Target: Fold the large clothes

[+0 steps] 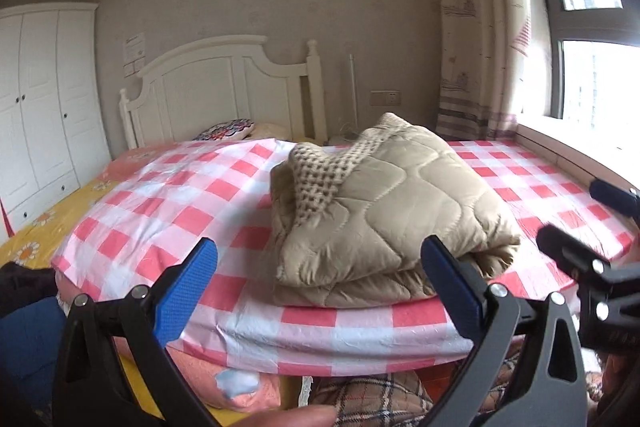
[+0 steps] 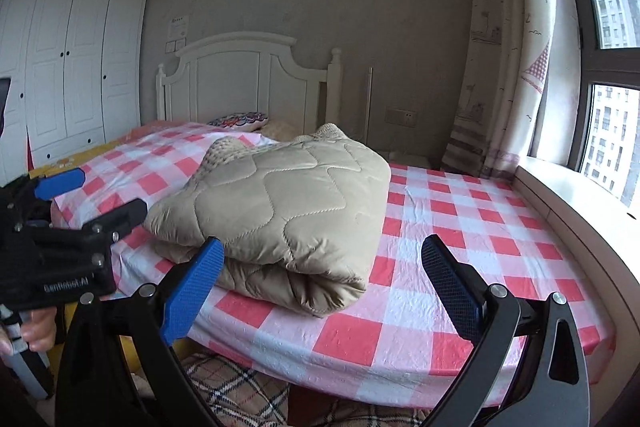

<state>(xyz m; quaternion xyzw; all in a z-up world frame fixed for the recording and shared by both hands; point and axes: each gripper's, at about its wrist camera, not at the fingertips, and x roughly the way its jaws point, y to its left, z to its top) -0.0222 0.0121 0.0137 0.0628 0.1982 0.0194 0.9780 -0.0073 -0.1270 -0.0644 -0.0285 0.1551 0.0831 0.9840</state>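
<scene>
Folded beige quilted jacket (image 1: 384, 211) lies in one bundle on the checked sheet (image 1: 168, 211), toward the near edge of the bed and a little right of its middle in your left wrist view. Its knitted collar (image 1: 320, 175) sits on the left part of the bundle, and the folded edge faces you.

Your left gripper (image 1: 318, 285) hangs just off the near edge of the bed, level and pointing toward the headboard (image 1: 224, 87). Its jaws stand wide apart and hold nothing. The left blue pad (image 1: 186, 291) is over bare sheet; the right one sits in front of the jacket's near right corner, and you cannot tell whether it touches. In the right wrist view you can see your left hand (image 2: 28, 327) wrapped around that tool's handle at the left edge.

Your right gripper (image 2: 322, 287) sits to the right of the left one, also off the near edge and aimed the same way. It is equally wide open and empty, with the jacket's near right corner between its two fingers but not gripped.

Count: one jacket, two grippers, four blue pads. At the far end of the bed lies one patterned pillow (image 1: 226, 130). One white wardrobe (image 1: 40, 107) stands along the left, and one curtain (image 1: 476, 27) hangs by the window (image 1: 592, 47) on the right.
</scene>
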